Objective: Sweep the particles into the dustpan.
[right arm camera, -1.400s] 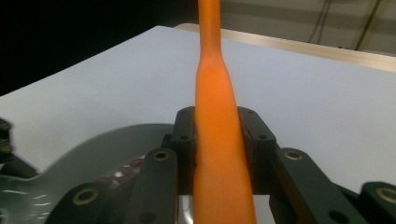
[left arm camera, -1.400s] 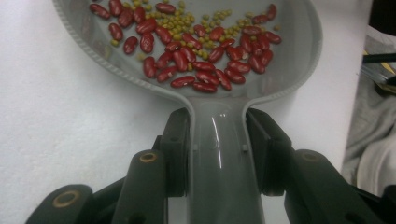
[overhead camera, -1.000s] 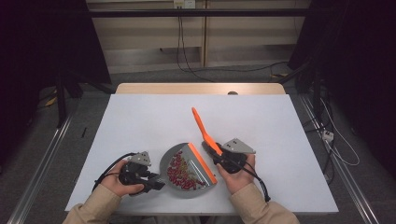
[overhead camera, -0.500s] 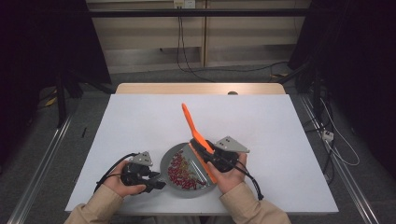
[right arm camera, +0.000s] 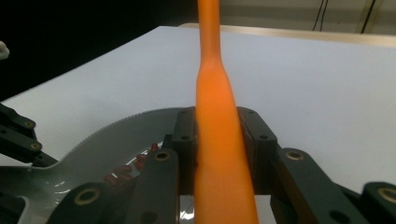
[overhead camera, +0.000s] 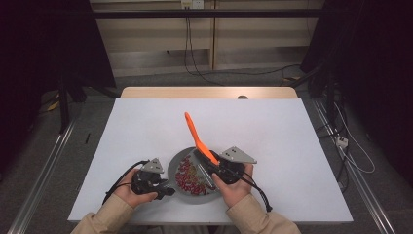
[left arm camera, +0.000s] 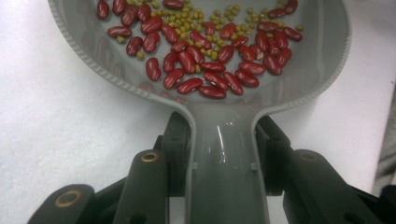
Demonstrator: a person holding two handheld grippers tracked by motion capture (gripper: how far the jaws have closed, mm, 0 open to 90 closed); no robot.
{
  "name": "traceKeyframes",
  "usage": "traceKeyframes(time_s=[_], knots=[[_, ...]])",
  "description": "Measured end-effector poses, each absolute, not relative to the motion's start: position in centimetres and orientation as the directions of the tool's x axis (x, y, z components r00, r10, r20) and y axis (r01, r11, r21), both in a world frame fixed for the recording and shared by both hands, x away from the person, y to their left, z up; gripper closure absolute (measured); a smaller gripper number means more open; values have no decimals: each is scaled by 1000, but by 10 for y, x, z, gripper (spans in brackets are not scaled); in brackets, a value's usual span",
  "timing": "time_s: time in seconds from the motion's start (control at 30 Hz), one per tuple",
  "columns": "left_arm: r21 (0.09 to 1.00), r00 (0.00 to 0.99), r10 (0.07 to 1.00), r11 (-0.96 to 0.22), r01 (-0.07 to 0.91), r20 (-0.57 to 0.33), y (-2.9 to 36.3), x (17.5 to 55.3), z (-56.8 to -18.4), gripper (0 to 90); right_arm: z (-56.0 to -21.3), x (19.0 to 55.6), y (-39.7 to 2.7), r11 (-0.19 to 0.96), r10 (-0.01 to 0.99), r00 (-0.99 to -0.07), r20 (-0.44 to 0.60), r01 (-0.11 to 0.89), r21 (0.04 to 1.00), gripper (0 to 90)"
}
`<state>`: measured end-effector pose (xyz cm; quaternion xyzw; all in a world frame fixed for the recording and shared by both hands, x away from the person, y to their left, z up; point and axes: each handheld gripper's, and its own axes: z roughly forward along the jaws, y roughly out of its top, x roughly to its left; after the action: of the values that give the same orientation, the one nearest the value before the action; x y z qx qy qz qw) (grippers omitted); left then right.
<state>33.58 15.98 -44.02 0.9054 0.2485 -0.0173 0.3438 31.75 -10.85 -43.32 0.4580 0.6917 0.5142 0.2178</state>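
A grey pan (overhead camera: 172, 168) with a ribbed rim lies on the white table near its front edge, holding red kidney beans (overhead camera: 187, 178) and small green beans (left arm camera: 198, 21). My left gripper (overhead camera: 167, 190) is shut on the pan's flat handle (left arm camera: 226, 186); its jaws have just been closing with that handle between them. Over the pan's right side, my right gripper (overhead camera: 203, 160) is shut on an orange tool (overhead camera: 195, 134). The tool's long handle (right arm camera: 215, 93) rises up and away to the left, and its lower end is hidden under the gripper.
The white table (overhead camera: 272, 131) stretches far ahead and to both sides of the pan. Beyond it runs a wooden edge (overhead camera: 209, 92), with dark floor, cables and stands behind. My left gripper (right arm camera: 18, 135) shows at the left of the right gripper view.
My right gripper has carried the orange tool leftward over the pan, and the handle now leans up to the left. The left hand and the pan have stayed put.
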Motion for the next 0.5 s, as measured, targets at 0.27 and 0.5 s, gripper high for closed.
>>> traceKeyframes(time_s=[0.27,0.5], knots=[[647,857,477,-594,479,-196,170,342,-440,636,-425,330,-137,40,880,-452,146,378,925,709],[698,818,545,-512,500,-185,179,346,-434,636,-423,339,-176,51,908,-403,115,379,924,709]])
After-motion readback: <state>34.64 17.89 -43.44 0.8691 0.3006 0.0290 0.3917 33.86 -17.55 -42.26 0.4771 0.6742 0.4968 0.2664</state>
